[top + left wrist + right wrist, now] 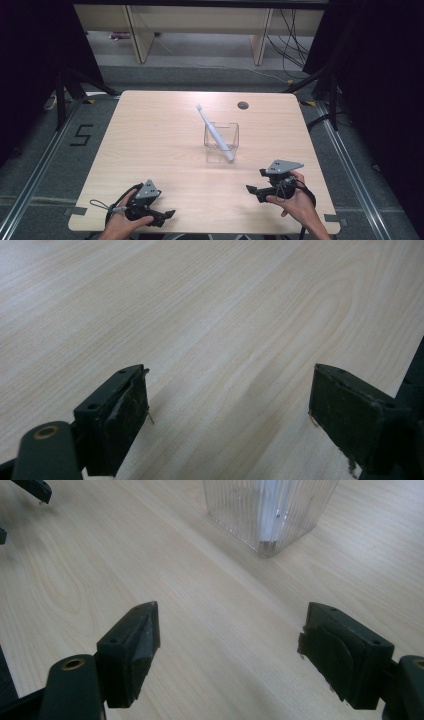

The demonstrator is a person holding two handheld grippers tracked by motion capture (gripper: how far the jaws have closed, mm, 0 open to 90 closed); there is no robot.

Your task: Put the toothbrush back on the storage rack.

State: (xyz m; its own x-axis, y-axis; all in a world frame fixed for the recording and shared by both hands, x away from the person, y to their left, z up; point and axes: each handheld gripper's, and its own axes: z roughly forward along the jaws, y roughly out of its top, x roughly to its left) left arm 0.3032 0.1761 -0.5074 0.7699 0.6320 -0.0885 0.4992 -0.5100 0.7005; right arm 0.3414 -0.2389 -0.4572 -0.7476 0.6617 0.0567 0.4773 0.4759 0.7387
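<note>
Light wood-grain bench (165,150) sitting on a grey floor, with dark curtains at both sides and some pale furniture legs and cables at the back. Pretty much in the middle of the bench there's a clear square plastic cup (221,142) with ribbed walls, and a white toothbrush (214,132) stands in it, leaning so the head pokes out up and to the left over the rim while the bottom end sits in the near right corner of the cup.

Both claws are down at the near edge, well apart from the cup. Left claw (170,214) is held in the person's left hand (122,225) at the near left, jaws spread wide with nothing between them, just bare wood in the left gripper view (230,405). Right claw (250,189) is in the right hand (295,202) at the near right, also spread wide and holding nothing. In the right gripper view (230,645) the cup's lower corner (270,515) sits up ahead of the jaws, with the toothbrush handle a pale blur through the ribbed wall.

There's also a small dark round grommet (243,105) near the bench's far edge.
</note>
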